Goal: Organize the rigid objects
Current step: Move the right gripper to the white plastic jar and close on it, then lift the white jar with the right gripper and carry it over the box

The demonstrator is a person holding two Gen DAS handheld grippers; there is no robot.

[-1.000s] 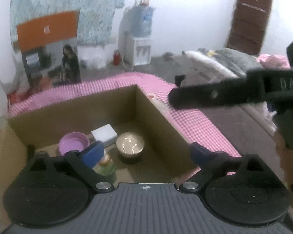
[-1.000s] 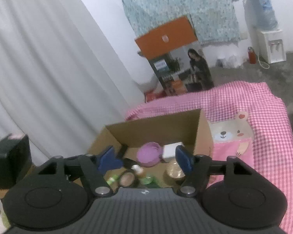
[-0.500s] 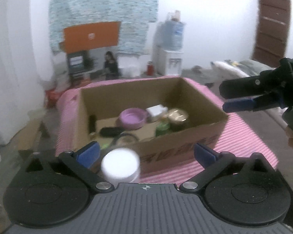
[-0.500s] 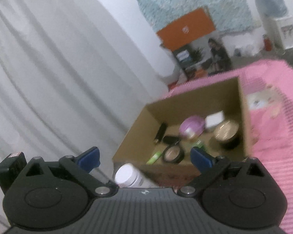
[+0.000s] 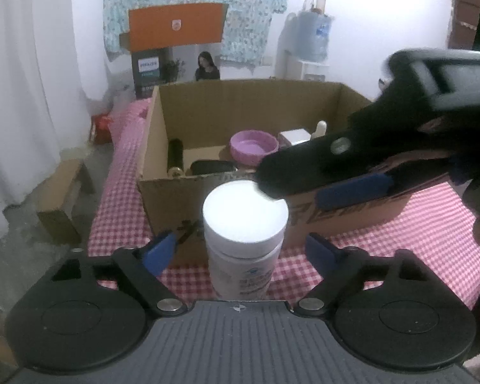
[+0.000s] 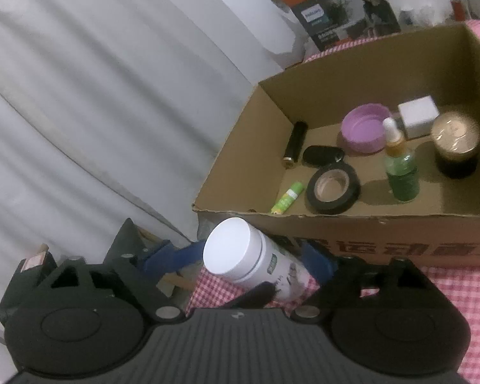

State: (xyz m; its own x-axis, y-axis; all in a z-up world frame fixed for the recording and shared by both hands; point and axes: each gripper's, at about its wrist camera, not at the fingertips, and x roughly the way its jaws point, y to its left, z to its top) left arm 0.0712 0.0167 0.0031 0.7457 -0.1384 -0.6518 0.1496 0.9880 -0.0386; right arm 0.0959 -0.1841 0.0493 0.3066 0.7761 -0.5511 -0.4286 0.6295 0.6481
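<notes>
While both grippers close in, a white-capped bottle (image 5: pixel 244 224) stands between their jaws.
Left gripper (image 5: pixel 240 249) and right gripper (image 6: pixel 251 259) each straddle it with jaws closing, blue pads not visibly pressing it. Just beyond the fingertips, on the pink checked cloth (image 5: pixel 416 224), sits the cardboard box (image 6: pixel 352 227) of small items.

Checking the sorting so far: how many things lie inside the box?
8: black tube, black fob, tape roll, green stick, purple lid, dropper bottle, white cube, dark jar. None seems hidden.
</notes>
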